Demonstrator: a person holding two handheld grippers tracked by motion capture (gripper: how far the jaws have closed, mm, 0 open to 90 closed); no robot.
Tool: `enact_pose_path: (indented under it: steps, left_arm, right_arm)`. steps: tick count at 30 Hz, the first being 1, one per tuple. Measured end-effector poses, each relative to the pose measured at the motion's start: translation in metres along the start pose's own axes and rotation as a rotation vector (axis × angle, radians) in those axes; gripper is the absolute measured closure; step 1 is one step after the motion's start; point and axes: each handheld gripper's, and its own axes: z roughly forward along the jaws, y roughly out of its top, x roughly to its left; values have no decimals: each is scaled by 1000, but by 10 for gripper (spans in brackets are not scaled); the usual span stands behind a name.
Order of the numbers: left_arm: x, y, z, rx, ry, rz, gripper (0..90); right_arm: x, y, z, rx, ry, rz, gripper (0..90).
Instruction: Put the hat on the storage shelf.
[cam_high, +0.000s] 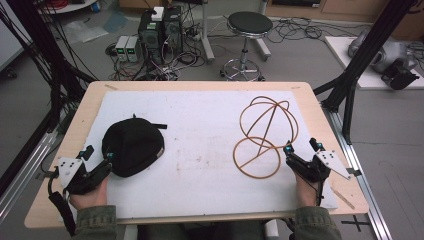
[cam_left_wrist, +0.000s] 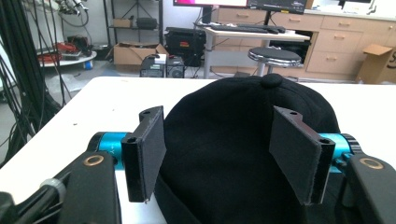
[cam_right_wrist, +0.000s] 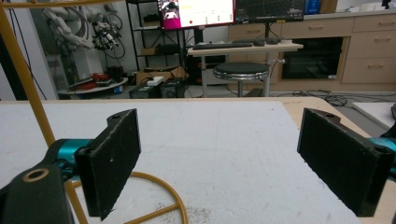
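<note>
Worktop (cam_high: 200, 200) under a white mat (cam_high: 200, 145). Wire hat stand (cam_high: 262, 135) at 3 o'clock; black cap (cam_high: 132, 146) at 9 o'clock. Left gripper (cam_high: 97, 156), jaws spread, straddles the cap's near edge; right gripper (cam_high: 301, 150), jaws apart and empty, sits beside the stand's base ring. Probable step: pre-grasp; next, close on the cap. No legible writing.

So the table (cam_high: 75, 131) is light wood with a big white mat (cam_high: 200, 150) over most of the top, bare wood showing round the edges. On the mat, left of centre in the high view, sits a black cap (cam_high: 131, 146). Over on the right stands a yellow wire stand (cam_high: 262, 137), its ring base flat on the mat.
</note>
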Motion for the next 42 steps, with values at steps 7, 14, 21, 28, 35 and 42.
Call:
enact_pose_path:
  steps: [7, 14, 21, 28, 35, 42]
  left_arm:
    - [-3, 2, -3, -13, 4, -5, 338]
    - [0, 1, -1, 1, -30, -22, 318]
    - [0, 1, -1, 5, -29, -24, 309]
    - [0, 1, 0, 11, -38, -32, 305]
    - [-5, 9, 1, 15, -68, -29, 302]
    - [-17, 17, 8, 47, -130, -21, 302]
  right_arm:
    - [0, 0, 0, 1, 3, 1, 127]
    - [0, 0, 0, 2, 3, 2, 127]
    - [0, 0, 0, 9, 6, 5, 127]
    - [1, 0, 1, 10, 7, 7, 127]
    - [0, 0, 1, 10, 8, -4, 127]
    - [1, -1, 1, 13, 12, 0, 127]
